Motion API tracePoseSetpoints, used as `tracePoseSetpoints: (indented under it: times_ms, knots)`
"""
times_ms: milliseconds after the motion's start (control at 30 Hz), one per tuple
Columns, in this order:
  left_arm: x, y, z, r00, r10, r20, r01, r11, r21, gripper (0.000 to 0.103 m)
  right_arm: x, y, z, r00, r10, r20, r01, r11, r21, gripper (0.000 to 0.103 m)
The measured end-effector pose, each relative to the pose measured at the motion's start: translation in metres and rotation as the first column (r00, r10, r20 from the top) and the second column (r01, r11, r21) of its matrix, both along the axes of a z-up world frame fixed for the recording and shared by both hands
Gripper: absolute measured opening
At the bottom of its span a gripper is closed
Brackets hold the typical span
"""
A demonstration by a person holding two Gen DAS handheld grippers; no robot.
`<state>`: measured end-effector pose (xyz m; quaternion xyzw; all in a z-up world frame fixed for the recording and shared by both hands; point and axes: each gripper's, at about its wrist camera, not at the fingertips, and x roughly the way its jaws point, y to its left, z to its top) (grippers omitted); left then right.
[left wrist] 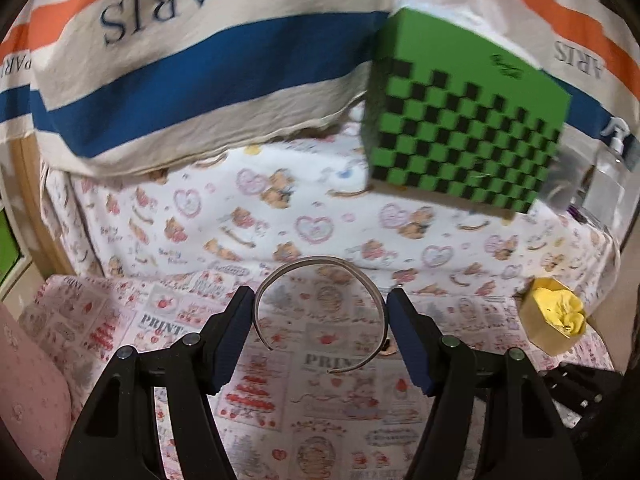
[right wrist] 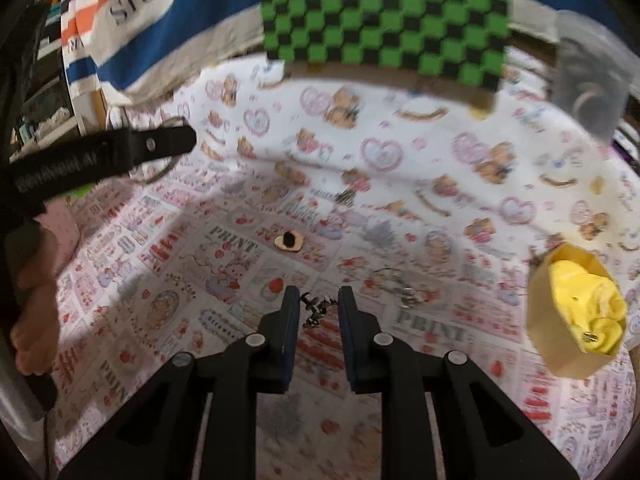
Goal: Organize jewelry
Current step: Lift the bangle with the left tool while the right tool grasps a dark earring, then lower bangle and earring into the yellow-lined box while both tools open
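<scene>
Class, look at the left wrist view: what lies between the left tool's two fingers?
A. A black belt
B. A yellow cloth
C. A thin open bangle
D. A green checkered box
C: the thin open bangle curves between the left tool fingers, touching both pads.

A green-and-black checkered cube (left wrist: 464, 120) stood at the far side of the bed, just in front of a striped "PARIS" cloth (left wrist: 192, 64) in cream, blue and orange. White bear-and-heart print fabric (left wrist: 280, 216) lay beneath them, meeting a red-and-pink "PRINT" patterned sheet (left wrist: 320, 420) nearer the cameras. A clear pump bottle (left wrist: 612, 160) stood at the far right, blurred.
</scene>
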<state>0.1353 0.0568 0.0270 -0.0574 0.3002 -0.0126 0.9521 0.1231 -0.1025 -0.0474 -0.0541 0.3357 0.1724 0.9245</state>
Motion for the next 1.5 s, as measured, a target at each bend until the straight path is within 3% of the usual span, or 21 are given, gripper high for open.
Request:
tracePoseSetpoints:
  times_ms: [267,400,567,833,967,1067,1233,1367,1500]
  knots:
    - [-0.027,-0.029,0.015,0.997,-0.042,0.066,0.038,0.998,0.059,0.066,-0.028,-0.055,0.019,0.995,-0.08,0.068,0.074,0.994,0.079,0.018]
    - [-0.035,-0.042,0.028,0.992,-0.095,0.081,0.094,0.995,0.025,0.066,-0.039,-0.081,0.039,0.986,-0.115,0.123,0.1,0.988,0.118,0.018]
    - [-0.035,-0.071,0.044,0.984,-0.131,0.119,0.122,0.989,0.081,0.066,-0.048,-0.116,0.067,0.965,-0.161,0.206,0.127,0.977,0.169,0.018]
    - [-0.013,-0.145,0.069,0.953,-0.256,0.163,0.242,0.965,0.1,0.066,-0.051,-0.174,0.09,0.935,-0.264,0.239,0.183,0.932,0.314,0.018]
    - [0.007,-0.184,0.066,0.933,-0.33,0.146,0.322,0.944,0.074,0.066,-0.038,-0.207,0.086,0.923,-0.329,0.2,0.238,0.895,0.376,0.018]
    - [0.029,-0.208,0.052,0.917,-0.392,0.071,0.394,0.919,-0.005,0.066,-0.023,-0.229,0.07,0.923,-0.358,0.139,0.278,0.873,0.402,0.018]
    - [0.061,-0.246,0.019,0.868,-0.493,-0.057,0.483,0.866,-0.13,0.066,0.003,-0.263,0.034,0.931,-0.364,-0.016,0.328,0.82,0.469,0.018]
    - [0.078,-0.262,-0.001,0.859,-0.501,-0.109,0.479,0.86,-0.179,0.066,0.01,-0.274,0.022,0.933,-0.353,-0.066,0.336,0.797,0.502,0.018]
    - [0.084,-0.263,-0.013,0.851,-0.507,-0.135,0.475,0.854,-0.21,0.066,0.018,-0.29,0.01,0.935,-0.33,-0.132,0.342,0.735,0.585,0.019]
